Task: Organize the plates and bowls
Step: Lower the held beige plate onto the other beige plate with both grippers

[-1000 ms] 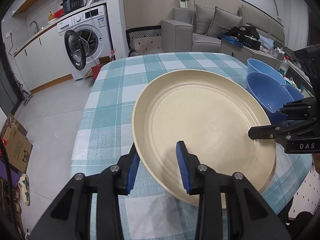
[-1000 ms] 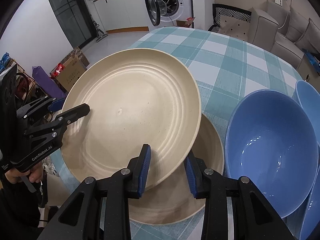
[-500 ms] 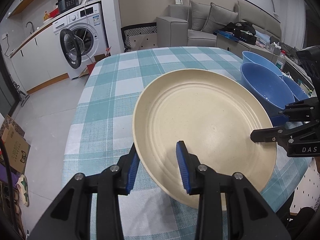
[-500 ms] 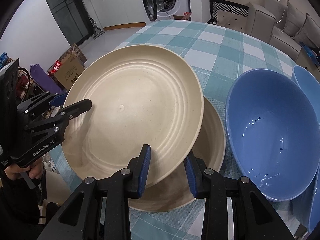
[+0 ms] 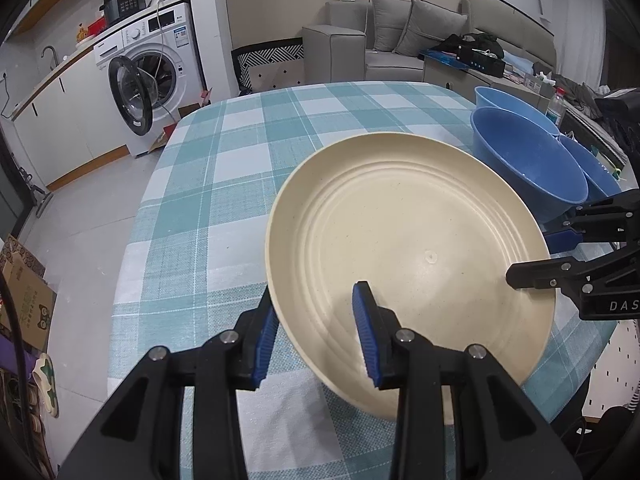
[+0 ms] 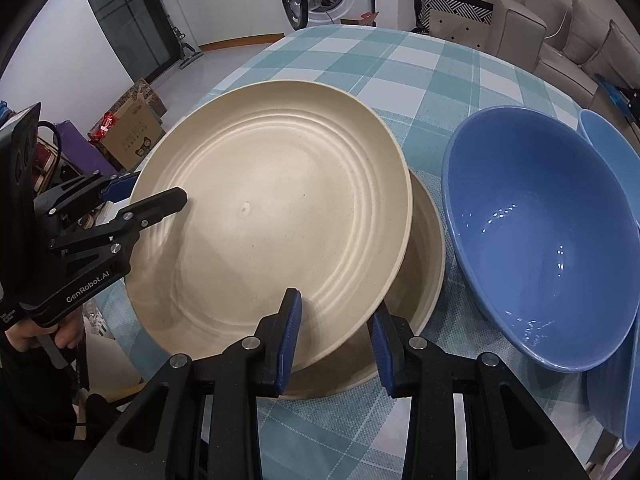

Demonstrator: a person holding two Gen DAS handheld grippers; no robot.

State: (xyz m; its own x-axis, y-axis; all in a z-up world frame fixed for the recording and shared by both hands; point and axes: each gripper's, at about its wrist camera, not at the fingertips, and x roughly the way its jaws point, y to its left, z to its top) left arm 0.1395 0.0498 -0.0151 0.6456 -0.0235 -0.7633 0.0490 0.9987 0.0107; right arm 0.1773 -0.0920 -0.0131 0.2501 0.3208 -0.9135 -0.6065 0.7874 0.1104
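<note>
left gripper (image 5: 316,338) and right gripper (image 6: 334,338) fingers clamp upper plate (image 6: 272,216) rim | risk: offset over lower plate (image 6: 428,240); uneven release tips it toward blue bowl (image 6: 536,232)

A cream plate (image 6: 272,216) with concentric ridges is raised and tilted above the checked cloth, its rim overlapping a second cream plate (image 6: 424,256) that lies flat beneath it. Just beside them sits a glossy blue bowl (image 6: 536,232), tilted and apparently nested with at least two further blue bowls (image 5: 508,106), though the stacking is partly hidden.
</note>
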